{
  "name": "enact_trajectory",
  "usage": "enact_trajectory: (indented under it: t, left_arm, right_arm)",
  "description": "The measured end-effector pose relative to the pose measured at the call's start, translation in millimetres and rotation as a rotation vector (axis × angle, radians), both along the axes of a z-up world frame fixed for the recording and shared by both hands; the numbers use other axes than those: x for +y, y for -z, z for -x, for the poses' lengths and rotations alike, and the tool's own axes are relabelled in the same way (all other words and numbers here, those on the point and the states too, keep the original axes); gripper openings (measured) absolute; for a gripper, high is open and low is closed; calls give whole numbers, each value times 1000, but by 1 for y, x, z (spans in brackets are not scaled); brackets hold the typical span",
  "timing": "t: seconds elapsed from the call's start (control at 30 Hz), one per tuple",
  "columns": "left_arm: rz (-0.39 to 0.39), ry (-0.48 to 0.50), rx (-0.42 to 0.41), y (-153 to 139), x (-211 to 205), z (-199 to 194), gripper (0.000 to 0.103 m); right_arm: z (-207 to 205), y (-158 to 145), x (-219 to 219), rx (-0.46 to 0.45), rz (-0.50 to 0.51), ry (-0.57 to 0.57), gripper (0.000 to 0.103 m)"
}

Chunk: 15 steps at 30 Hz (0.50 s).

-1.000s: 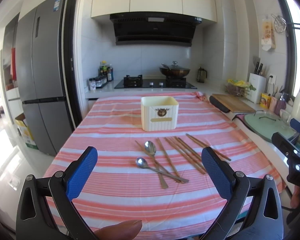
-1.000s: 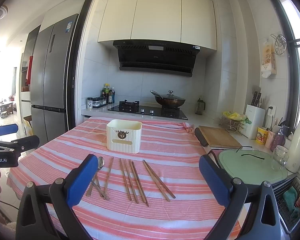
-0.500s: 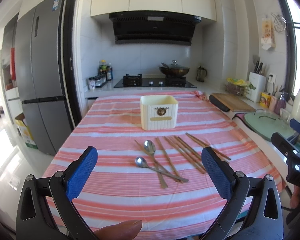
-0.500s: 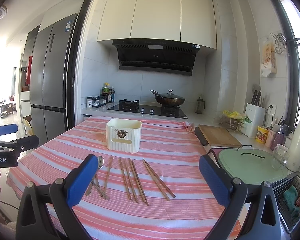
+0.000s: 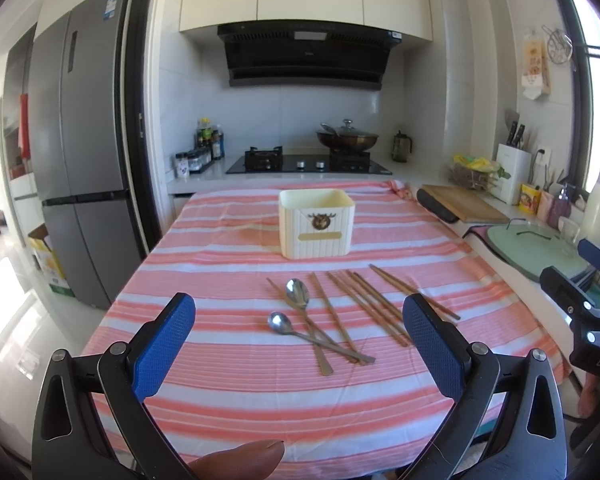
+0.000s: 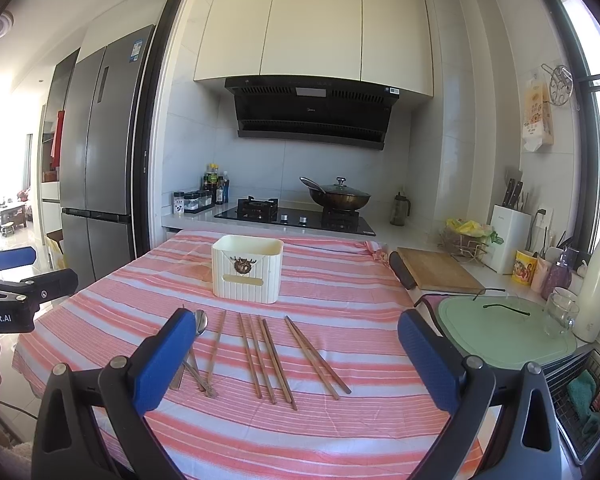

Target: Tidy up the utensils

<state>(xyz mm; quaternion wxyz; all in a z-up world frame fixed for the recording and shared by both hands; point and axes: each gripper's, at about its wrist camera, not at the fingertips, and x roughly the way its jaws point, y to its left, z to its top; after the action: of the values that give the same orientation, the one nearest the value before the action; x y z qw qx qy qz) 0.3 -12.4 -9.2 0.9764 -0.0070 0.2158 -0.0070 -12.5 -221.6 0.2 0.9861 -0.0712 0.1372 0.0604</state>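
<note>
**Hovering over the striped table, both grippers empty**

Spreading wide, the left gripper [image 5: 300, 340] and right gripper [image 6: 296, 354] grasp nothing. Two steel spoons [image 5: 298, 292] and brown wooden chopsticks [image 5: 364, 304] lie loose on the pink-and-white striped tablecloth [image 5: 228, 384]. At 12 o'clock beyond them stands the cream ribbed plastic utensil holder [image 5: 317, 230].

We see a surface [image 5: 228, 392] covered by a pink-and-white striped cloth [image 5: 380, 248]. On the cloth stands a cream container [image 5: 317, 224] (open-topped, with a deer emblem), and nearer us lie two metal spoons [image 5: 298, 294] crossing one another beside a loose row of wooden chopsticks [image 5: 366, 306].
</note>
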Motion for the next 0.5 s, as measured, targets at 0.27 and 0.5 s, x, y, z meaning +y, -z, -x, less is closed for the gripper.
enact_trajectory:
  t: [0.27, 0.5]
  left_arm:
    - [2, 1, 3, 0, -2, 0, 103]
    - [3, 2, 6, 0, -1, 0, 103]
  right_arm:
    - [0, 1, 0, 0, -1, -1, 103]
    - [0, 1, 0, 1, -1, -1, 103]
